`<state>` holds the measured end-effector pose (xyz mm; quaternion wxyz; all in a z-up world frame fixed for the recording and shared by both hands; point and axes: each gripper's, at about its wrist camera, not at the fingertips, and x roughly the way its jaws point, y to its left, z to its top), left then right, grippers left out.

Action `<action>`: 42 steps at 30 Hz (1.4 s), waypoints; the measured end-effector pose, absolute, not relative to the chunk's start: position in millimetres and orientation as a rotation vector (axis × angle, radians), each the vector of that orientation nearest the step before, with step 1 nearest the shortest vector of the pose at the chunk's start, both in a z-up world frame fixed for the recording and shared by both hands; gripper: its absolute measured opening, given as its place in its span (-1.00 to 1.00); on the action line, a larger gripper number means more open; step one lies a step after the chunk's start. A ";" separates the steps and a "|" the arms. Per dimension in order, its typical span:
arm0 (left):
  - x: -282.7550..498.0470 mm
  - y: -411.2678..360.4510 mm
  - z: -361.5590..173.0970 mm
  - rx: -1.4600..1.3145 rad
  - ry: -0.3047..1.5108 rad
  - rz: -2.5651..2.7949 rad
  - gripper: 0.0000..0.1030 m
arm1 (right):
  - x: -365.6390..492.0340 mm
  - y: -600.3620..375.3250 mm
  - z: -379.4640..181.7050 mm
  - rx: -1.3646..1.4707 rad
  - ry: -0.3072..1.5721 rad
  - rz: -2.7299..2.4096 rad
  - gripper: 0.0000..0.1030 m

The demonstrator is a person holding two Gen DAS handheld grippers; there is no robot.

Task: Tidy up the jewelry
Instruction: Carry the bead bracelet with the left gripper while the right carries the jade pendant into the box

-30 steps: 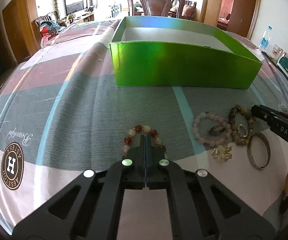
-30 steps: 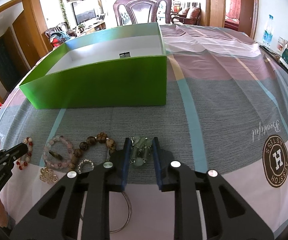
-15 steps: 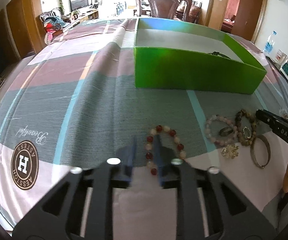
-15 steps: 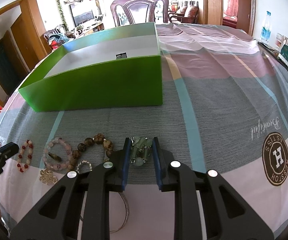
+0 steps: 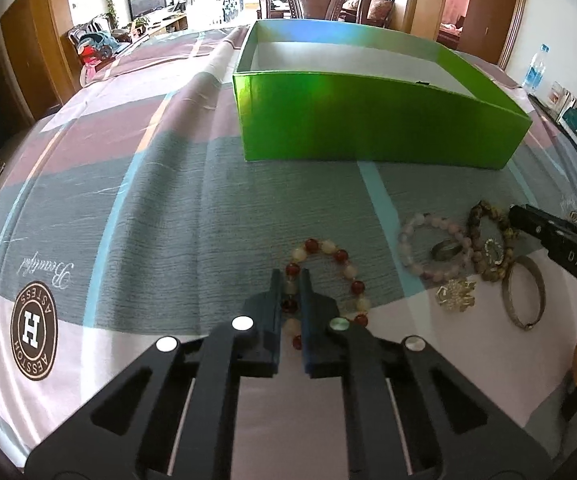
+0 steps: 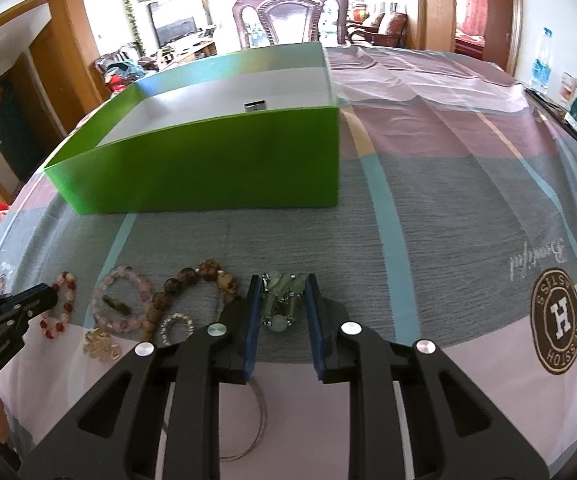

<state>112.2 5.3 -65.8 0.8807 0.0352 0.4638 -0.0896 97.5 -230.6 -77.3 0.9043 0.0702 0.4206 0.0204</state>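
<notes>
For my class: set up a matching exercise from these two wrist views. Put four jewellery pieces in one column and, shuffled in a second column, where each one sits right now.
Column A
1. red and cream bead bracelet
2. pale green bead bracelet
3. metal bangle
4. dark ring

Column B
a. between the right gripper fingers
b. inside the pink bead bracelet loop
c. one side between the left gripper fingers
d. on the cloth, to the right of the brown bead bracelet

Pairs: 1-c, 2-a, 3-d, 4-b
</notes>
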 end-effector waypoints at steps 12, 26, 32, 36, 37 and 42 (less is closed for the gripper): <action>103.2 7.7 -4.0 0.053 0.814 -0.249 -0.84 | 82.7 -228.3 -22.9 0.150 0.772 0.106 -0.60; 166.1 -2.0 72.4 0.064 0.673 -0.292 -0.84 | 161.4 -222.0 38.1 0.109 0.711 0.160 -0.60; 218.8 -12.7 62.0 0.051 0.738 -0.279 -0.84 | 213.8 -215.2 7.5 0.153 0.808 0.155 -0.60; 242.8 -19.6 35.1 0.057 0.792 -0.264 -0.84 | 228.0 -207.4 -14.4 0.148 0.860 0.149 -0.60; 247.7 -21.6 28.3 0.057 0.806 -0.263 -0.84 | 230.4 -205.4 -19.2 0.140 0.871 0.150 -0.60; 251.9 -23.3 13.9 0.069 0.819 -0.231 -0.60 | 223.7 -208.3 -18.6 0.154 0.851 0.148 -0.04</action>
